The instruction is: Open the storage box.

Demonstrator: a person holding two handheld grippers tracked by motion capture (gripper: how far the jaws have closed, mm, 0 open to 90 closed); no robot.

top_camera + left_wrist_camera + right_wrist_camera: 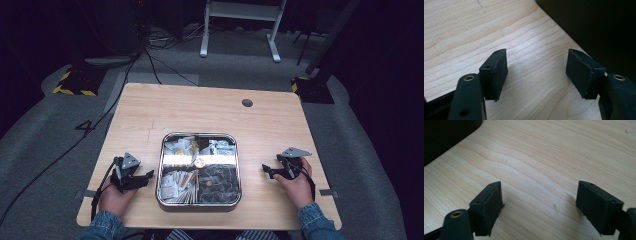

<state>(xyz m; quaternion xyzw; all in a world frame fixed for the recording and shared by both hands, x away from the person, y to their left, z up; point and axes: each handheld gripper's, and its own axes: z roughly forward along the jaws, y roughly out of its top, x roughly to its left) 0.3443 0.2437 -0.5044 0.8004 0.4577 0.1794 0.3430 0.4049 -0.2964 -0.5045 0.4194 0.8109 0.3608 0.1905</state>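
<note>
Both spread and empty: left hand-held gripper (146, 176) and right hand-held gripper (266, 170), flanking the tray (238, 165) near the desk's (150, 107) front edge. Best to approach squarely, jaws kept wide.

a square metal tray (239, 165) of sorted items is sitting on the wooden table (200, 110), with the left gripper (145, 178) and right gripper (268, 170) resting at either side.

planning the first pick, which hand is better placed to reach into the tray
Left, narrowly. The left tongs sit closer to the tray rim than the right tongs. Both are open, empty, low over the table.
</note>
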